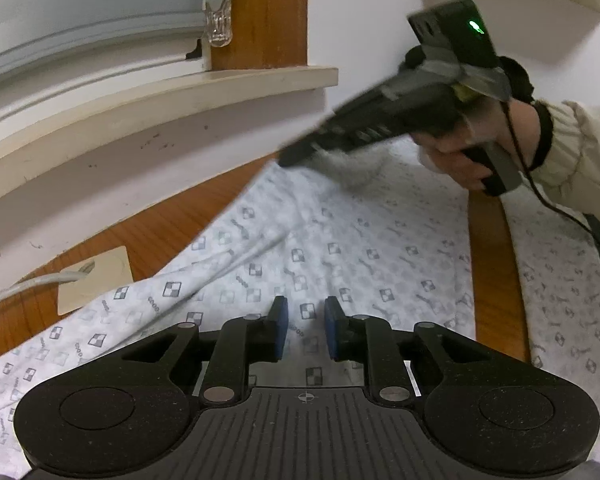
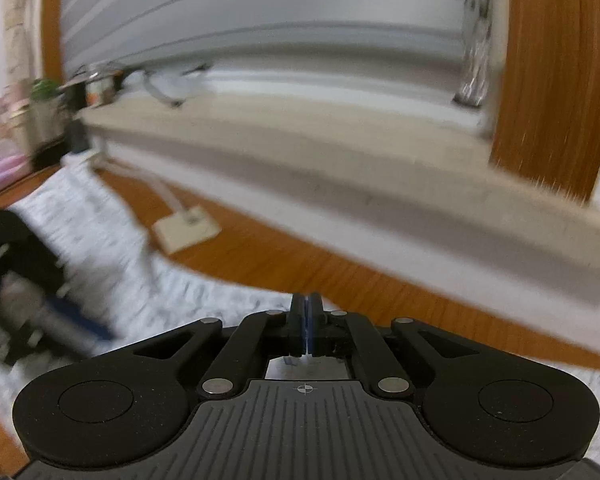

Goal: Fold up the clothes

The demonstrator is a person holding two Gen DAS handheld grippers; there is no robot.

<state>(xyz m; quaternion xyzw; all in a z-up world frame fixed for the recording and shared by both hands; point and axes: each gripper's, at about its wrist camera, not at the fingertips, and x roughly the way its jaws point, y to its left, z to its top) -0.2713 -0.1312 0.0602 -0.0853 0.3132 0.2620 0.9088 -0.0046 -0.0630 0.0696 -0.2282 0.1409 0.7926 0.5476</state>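
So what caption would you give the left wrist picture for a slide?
Left claw hovers slightly parted over the patterned garment while the right claw meets its far edge.

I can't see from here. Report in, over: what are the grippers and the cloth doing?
Left gripper open over patterned cloth. Right gripper shut at cloth's far edge. Wall socket box beside cloth, not blocking.

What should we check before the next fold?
1. Right tool shut on the patterned cloth's far corner: ok.
2. Left tool open, holding nothing: ok.
3. Cloth lying flat: not ok, a long ridge crosses it.
4. Beige socket box clear of the cloth: cannot tell, the cloth's edge lies right beside it.
5. Right wrist view sharp: not ok, blurred.
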